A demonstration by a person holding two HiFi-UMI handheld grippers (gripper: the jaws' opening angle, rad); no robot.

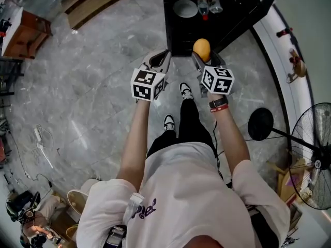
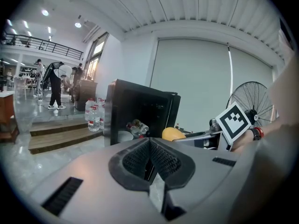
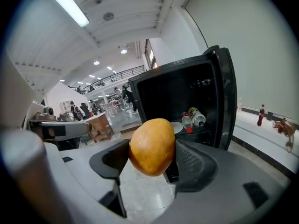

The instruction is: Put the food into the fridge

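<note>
Grey marble floor [image 1: 88,97], wooden steps [image 2: 58,133], wooden table [image 1: 23,32], standing fan [image 1: 314,156], white wall [image 2: 196,78], ceiling strip light [image 3: 69,6] lit

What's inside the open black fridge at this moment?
On the shelf of the fridge lie a white dish and bottles on their sides. The rest of the interior is too dark to make out.

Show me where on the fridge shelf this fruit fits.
Crowded: the plate fills the shelf's left end, and two bottles lie right beside it. Free: the dark stretch between the bottles and the fridge's door side looks bare.
</note>
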